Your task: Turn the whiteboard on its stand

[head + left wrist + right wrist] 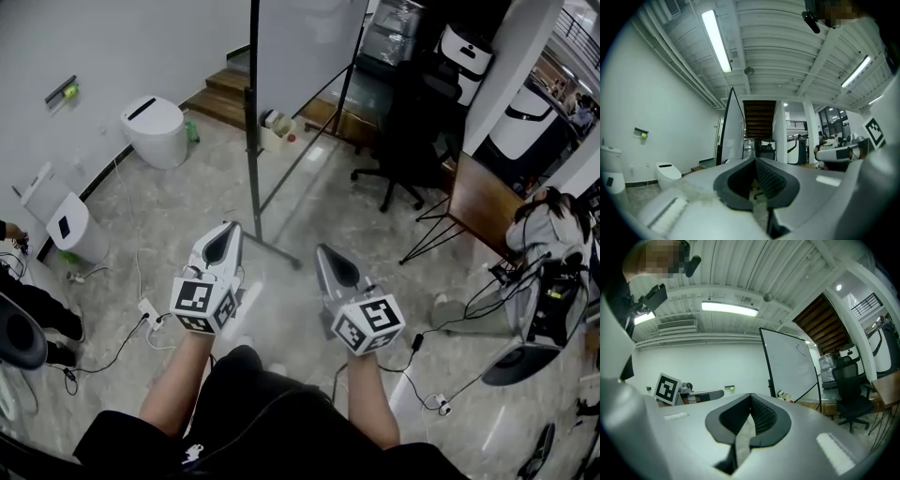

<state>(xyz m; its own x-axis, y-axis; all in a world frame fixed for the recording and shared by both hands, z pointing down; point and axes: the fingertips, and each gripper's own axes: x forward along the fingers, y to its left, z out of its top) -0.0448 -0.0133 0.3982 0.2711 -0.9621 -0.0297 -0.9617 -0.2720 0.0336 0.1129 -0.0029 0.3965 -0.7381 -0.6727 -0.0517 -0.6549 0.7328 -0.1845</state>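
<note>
The whiteboard [309, 47] stands ahead of me on a black wheeled stand [253, 150], seen nearly edge-on. It also shows as a thin slanted panel in the left gripper view [735, 131] and as a broad white face in the right gripper view [791, 366]. My left gripper [229, 228] and right gripper [322, 249] are held side by side at waist height, pointing level toward the board and well short of it. Both have their jaws shut with nothing between them [754, 160] [751, 395].
A white lidded bin [156, 130] stands at the left wall, a white box [70, 228] nearer. A black office chair [409, 141] and a wooden board on an easel [483, 199] stand to the right, beside a seated person [553, 225]. Cables and a power strip [150, 313] lie on the floor.
</note>
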